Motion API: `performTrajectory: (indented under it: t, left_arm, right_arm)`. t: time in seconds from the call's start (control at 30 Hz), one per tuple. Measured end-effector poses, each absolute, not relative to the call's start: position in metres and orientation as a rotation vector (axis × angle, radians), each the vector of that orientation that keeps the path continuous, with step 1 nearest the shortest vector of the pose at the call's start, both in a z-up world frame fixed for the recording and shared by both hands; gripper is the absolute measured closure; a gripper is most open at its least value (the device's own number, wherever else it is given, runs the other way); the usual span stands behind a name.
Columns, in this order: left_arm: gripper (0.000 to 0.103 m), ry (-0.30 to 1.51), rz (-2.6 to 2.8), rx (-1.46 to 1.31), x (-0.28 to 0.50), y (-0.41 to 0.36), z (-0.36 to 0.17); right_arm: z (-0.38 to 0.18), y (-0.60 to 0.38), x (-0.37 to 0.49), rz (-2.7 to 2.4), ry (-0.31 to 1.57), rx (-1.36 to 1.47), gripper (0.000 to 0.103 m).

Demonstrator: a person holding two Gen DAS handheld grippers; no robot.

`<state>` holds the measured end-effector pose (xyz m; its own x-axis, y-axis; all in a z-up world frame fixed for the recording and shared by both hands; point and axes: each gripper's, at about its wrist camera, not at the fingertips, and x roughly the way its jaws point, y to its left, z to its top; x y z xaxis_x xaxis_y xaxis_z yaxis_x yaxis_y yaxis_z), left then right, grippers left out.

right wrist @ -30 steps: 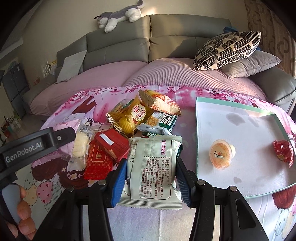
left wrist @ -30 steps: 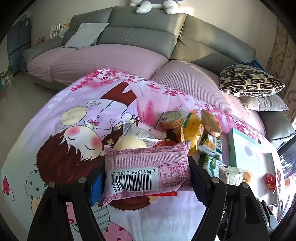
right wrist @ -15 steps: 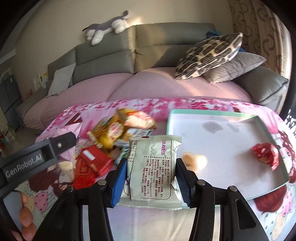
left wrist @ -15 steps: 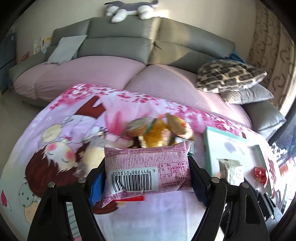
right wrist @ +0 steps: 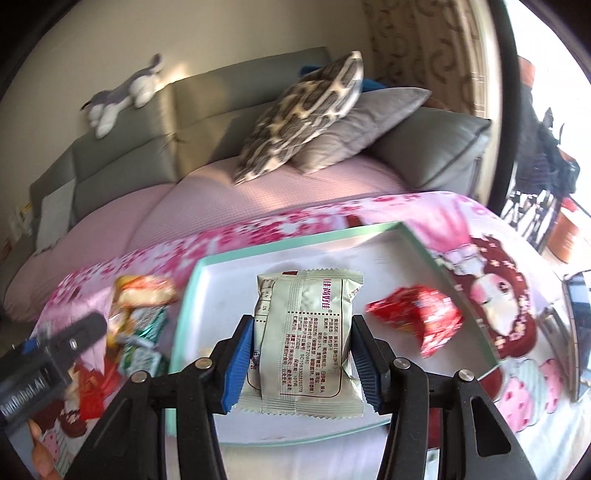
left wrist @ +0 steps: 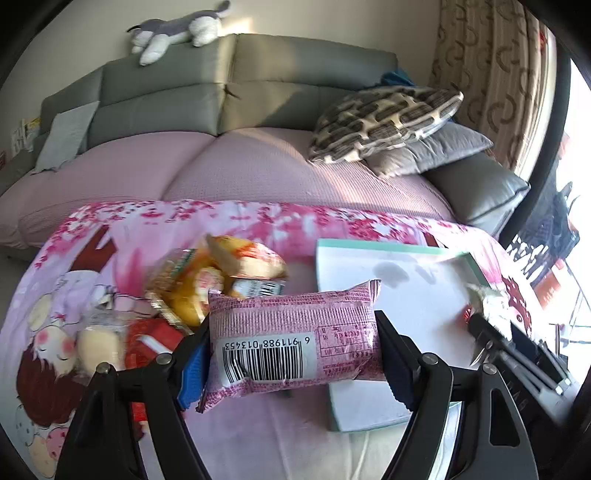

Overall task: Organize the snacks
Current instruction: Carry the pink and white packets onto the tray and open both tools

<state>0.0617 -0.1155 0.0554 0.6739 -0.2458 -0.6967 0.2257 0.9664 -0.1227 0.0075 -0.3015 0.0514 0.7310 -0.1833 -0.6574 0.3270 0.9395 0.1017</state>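
Note:
My left gripper is shut on a pink snack packet with a barcode, held crosswise above the left edge of the white tray. My right gripper is shut on a pale green-white packet, held upright over the middle of the same white tray. A red wrapped snack lies in the tray to the right. The snack pile of yellow, orange and red packets sits on the pink cartoon cloth, left of the tray. The other gripper shows at the left edge of the right wrist view.
A grey and pink sofa with patterned and grey cushions stands behind the covered table. A plush toy lies on the sofa back. Dark equipment stands by the window at right.
Both grippers have swung right with their packets, from over the snack pile to over the white tray. The right one now hides the small orange cup seen earlier in the tray.

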Motion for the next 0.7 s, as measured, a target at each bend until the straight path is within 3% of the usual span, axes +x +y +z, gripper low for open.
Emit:
performTrajectory:
  t: [0.27,0.7]
  left_arm:
    - [0.023,0.776,-0.342,0.041,0.079,-0.159,0.052]
    - [0.023,0.938,-0.371,0.047,0.141,-0.201,0.017]
  right_arm:
    - [0.041,-0.325,0.018,-0.298,0.723,0.244,0.049]
    - [0.004,-0.347,0.058,-0.304,0.812,0.259,0.049]
